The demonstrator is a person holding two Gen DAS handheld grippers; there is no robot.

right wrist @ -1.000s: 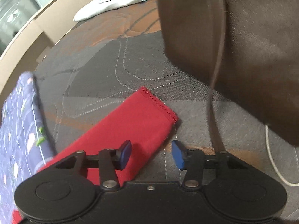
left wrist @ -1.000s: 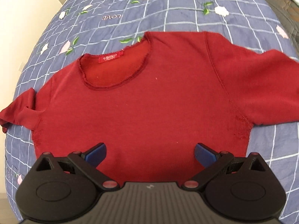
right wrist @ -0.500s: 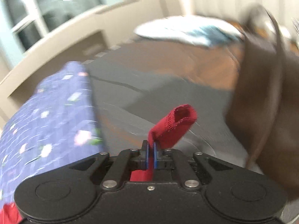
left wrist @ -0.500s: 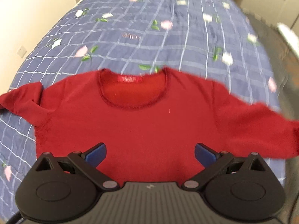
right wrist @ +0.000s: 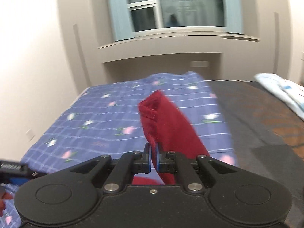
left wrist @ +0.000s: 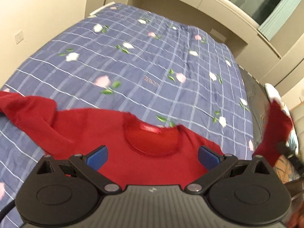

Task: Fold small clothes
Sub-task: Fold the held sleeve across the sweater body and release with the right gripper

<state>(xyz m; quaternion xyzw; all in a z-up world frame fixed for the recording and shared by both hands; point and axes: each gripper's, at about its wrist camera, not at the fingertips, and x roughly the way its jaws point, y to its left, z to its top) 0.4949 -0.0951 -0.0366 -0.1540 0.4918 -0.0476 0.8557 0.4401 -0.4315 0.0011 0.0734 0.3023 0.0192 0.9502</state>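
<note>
Two tongs are at work. At the bottom of the right view, the right tongs [right wrist: 153, 158] pinch the red sleeve [right wrist: 167, 121] and lift it, likely to fold it inward. The left tongs [left wrist: 153, 156] gape wide, holding nothing, above the red sweater [left wrist: 121, 150]. It lies flat on the blue flowered blanket [left wrist: 152, 57] covering the bed.

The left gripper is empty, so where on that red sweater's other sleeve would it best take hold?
Probably the cuff end of the free sleeve, which lies flat on the blue floral quilt at the far left. The open left gripper could come in low from the outer side and pinch across the sleeve, mirroring the right gripper, which holds its sleeve raised.
</note>
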